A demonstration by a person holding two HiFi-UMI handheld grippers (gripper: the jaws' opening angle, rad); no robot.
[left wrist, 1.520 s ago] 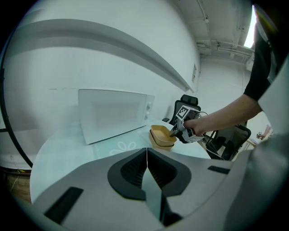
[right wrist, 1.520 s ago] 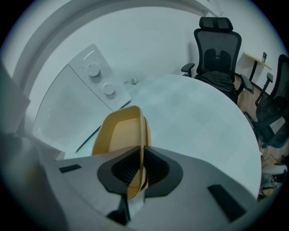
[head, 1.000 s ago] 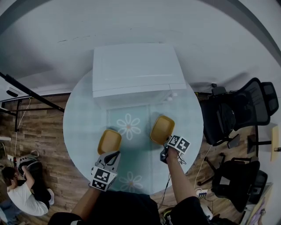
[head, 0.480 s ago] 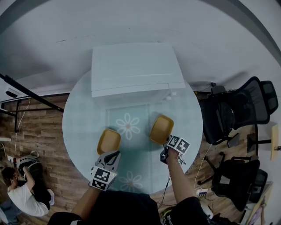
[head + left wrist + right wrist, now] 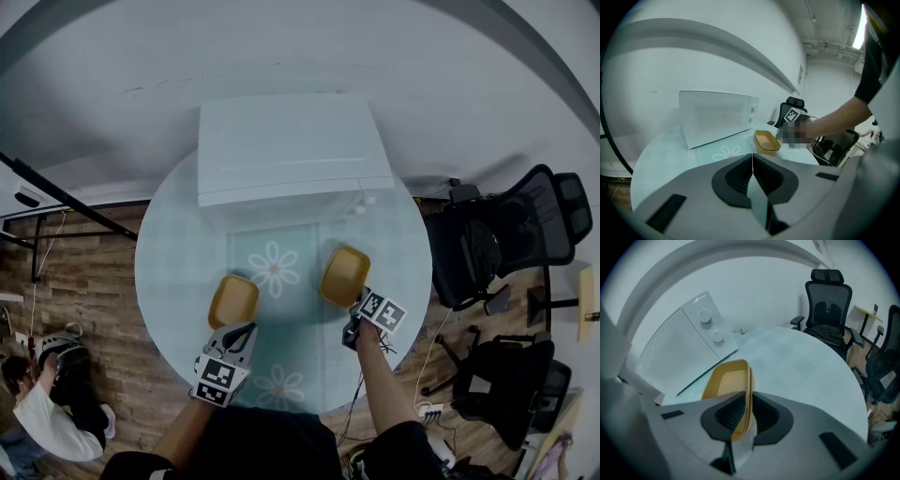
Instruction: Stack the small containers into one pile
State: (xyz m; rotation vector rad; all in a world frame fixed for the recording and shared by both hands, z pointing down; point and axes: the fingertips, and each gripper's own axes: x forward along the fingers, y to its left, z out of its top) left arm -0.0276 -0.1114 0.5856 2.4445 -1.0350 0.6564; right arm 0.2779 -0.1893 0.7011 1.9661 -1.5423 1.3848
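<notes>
1. My left tongs (image 5: pixel 752 161) are pressed together with nothing between them, low over the near left of the round table (image 5: pixel 178 272).
2. The first yellow container (image 5: pixel 233 301) sits on the table just ahead of them.
3. A daisy print (image 5: pixel 275 269) lies between the two containers, with a white box (image 5: pixel 291 150) behind it.
4. The second yellow container (image 5: pixel 345 276) is right of the daisy, and my right tongs (image 5: pixel 746 401) pinch its near wall.
5. Black office chairs (image 5: pixel 506 234) stand beyond the table's right edge.

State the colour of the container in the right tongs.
Mustard yellow container; right gripper view shows it best.
</notes>
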